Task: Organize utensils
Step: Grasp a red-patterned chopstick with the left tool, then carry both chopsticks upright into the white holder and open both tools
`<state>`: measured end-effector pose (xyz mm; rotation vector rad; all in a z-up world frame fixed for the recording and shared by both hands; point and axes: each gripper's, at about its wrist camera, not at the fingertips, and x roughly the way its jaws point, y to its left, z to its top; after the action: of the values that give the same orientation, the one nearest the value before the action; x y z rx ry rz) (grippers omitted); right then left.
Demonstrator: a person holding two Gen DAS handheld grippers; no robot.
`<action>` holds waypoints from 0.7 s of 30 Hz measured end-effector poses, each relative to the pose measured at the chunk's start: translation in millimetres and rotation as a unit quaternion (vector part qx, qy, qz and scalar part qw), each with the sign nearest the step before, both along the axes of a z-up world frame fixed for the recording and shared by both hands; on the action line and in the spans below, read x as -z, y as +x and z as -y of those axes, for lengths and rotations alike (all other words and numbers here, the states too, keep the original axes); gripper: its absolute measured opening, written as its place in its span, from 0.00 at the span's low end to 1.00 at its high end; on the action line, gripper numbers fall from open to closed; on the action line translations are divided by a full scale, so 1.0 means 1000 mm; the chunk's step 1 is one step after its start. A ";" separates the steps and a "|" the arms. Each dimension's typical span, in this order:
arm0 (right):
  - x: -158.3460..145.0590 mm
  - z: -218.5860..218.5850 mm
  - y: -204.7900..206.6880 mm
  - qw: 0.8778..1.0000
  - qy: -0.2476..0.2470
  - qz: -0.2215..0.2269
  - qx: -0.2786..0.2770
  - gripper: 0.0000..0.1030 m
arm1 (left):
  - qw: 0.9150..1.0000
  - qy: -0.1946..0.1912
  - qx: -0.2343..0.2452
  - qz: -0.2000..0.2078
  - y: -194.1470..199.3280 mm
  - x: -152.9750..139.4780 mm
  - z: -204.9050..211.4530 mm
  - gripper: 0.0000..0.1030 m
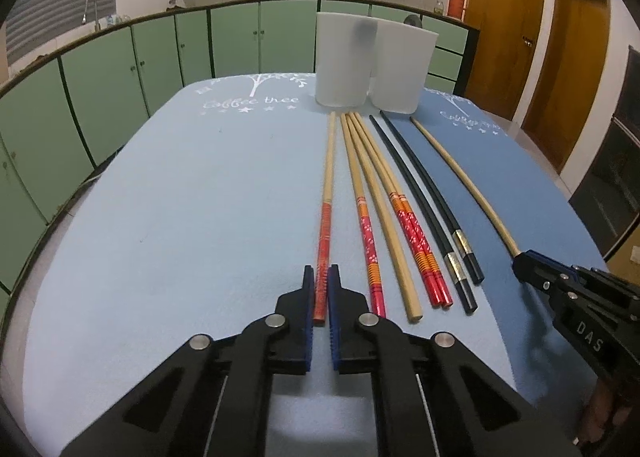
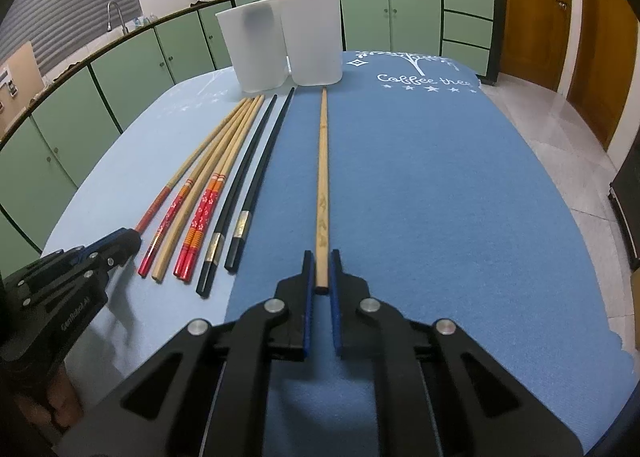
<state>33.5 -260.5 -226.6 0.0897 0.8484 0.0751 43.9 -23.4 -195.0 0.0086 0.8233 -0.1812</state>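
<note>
Left gripper (image 1: 321,277): our jaws are closed on the red-handled chopstick (image 1: 327,193), leftmost in the row on the worktop (image 1: 180,197).
Right gripper (image 2: 321,262): closed on the plain bamboo chopstick (image 2: 322,161), rightmost.
Cups (image 1: 340,61): at the far edge.
Technique: we lift both ends level, tips clearing neighbours, before heading cupward.

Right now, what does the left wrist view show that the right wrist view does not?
Only the left wrist view shows the left gripper shut on the red-handled chopstick from above. Only the right wrist view shows the right gripper shut on the plain bamboo chopstick lying on the dark blue mat. Both show two frosted white containers, two black chopsticks and green cabinets.
</note>
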 end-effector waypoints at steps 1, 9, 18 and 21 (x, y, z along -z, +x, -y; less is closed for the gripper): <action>-0.002 0.000 0.000 1.000 0.000 0.002 0.000 0.06 | 1.000 -0.003 0.001 -0.001 0.000 -0.002 -0.001 0.06; -0.032 0.005 -0.006 0.999 -0.010 0.033 -0.003 0.06 | 0.999 0.008 0.010 0.039 -0.007 -0.042 0.001 0.06; -0.086 0.014 -0.005 0.996 0.004 0.090 -0.008 0.06 | 0.995 0.004 0.007 0.100 -0.011 -0.099 -0.002 0.06; -0.102 0.016 -0.004 0.994 0.008 0.107 -0.011 0.06 | 0.992 0.002 0.007 0.123 -0.011 -0.116 -0.003 0.06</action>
<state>29.1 -276.7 -124.7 0.0856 0.6353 0.1095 32.4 -19.9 -78.9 0.0393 0.5779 -0.1886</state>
